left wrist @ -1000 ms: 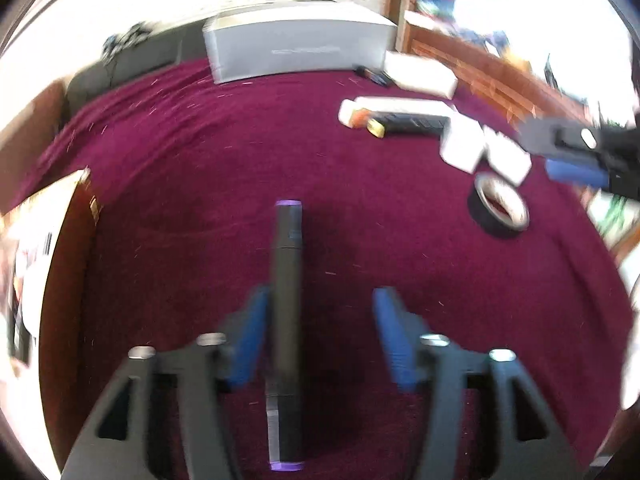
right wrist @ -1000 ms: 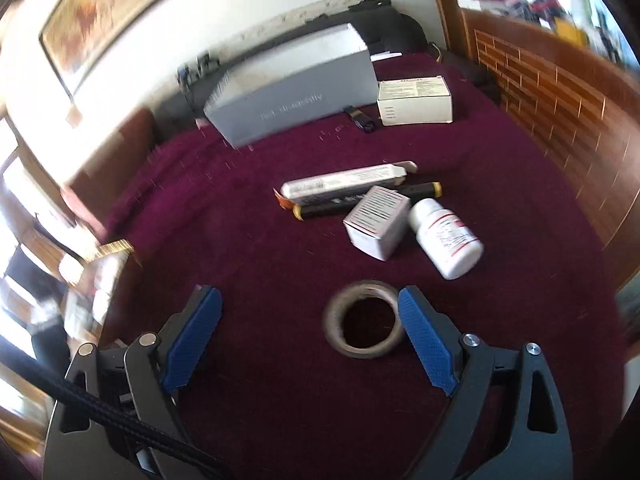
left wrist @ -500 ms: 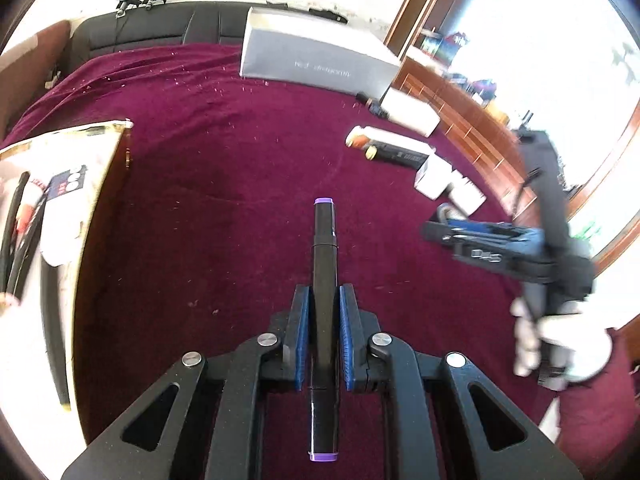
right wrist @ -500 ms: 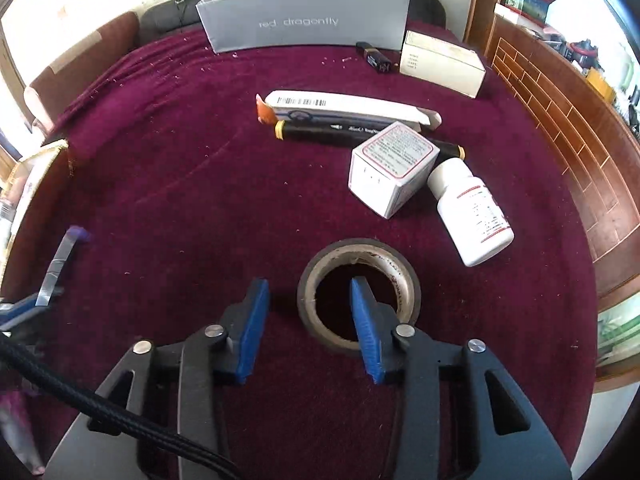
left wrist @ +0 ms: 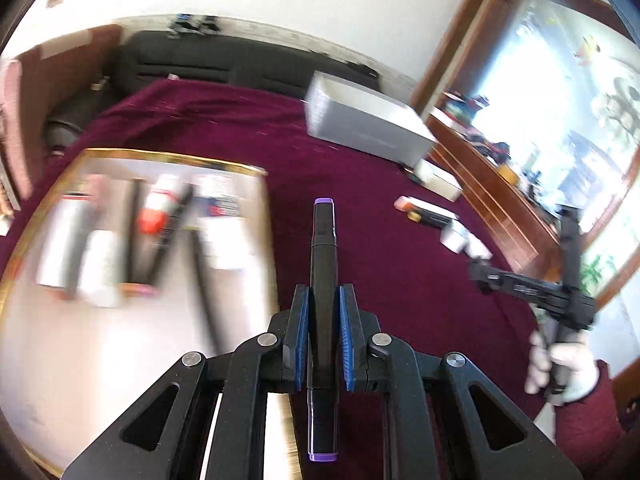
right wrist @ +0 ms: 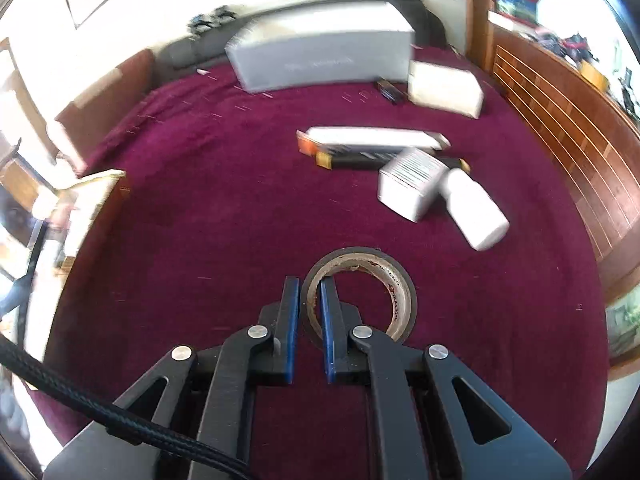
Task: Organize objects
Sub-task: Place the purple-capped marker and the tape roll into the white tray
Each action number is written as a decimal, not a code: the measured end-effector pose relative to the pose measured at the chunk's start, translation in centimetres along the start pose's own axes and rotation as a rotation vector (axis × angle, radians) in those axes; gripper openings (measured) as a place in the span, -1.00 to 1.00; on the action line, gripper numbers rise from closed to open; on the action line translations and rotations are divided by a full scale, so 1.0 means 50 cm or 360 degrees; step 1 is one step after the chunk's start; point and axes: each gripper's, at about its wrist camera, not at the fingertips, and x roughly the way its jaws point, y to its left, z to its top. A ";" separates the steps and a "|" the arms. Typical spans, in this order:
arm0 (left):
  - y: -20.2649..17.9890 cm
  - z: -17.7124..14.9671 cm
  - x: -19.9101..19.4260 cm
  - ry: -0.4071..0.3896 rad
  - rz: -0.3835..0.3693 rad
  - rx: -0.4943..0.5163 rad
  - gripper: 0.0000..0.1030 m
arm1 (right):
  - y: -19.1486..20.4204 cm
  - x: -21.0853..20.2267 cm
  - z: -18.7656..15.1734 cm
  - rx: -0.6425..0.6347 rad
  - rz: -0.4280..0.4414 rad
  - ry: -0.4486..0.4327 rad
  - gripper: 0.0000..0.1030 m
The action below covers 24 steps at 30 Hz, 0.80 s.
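The left tool (left wrist: 323,312) clamps a black marker with purple end caps (left wrist: 322,248) between its blue pads, the marker running straight up the middle of the left wrist view. At the left of that frame lies a gold-rimmed white tray (left wrist: 168,157), blurred, with dark pens and white items inside; its right edge passes just left of the marker. Maroon cloth on the counter (left wrist: 380,248) stays bare from the marker to the lower right, where the right tool (left wrist: 480,274) and a white-gloved hand (left wrist: 560,364) show.

In the right wrist view the right tool (right wrist: 306,300) has just been closing and now pinches the left wall of a black tape roll with a tan core (right wrist: 360,292), one pad inside the ring, one outside. Bare cloth (right wrist: 224,216) opens to the left, up to the tray corner (right wrist: 102,180) at the frame's left edge. Only this view shows clearly a white pill bottle (right wrist: 474,212) touching a small white carton (right wrist: 412,184), a long white box (right wrist: 376,140) beside a black marker with yellow ends (right wrist: 360,161), and a large grey box (right wrist: 320,52) at the top.
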 end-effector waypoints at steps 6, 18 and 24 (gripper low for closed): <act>0.130 -0.006 -0.037 0.0017 0.0237 -0.0082 -0.77 | 0.183 -0.054 0.028 -0.0228 0.0256 -0.0076 -0.84; 0.268 -0.033 -0.014 0.0196 0.0462 -0.0084 -0.77 | 0.568 0.052 -0.020 -0.0635 0.0719 0.0217 -0.83; 0.298 -0.057 -0.003 0.0267 0.0382 -0.0157 -0.77 | 0.641 0.127 -0.059 -0.0710 0.0686 0.0355 -0.83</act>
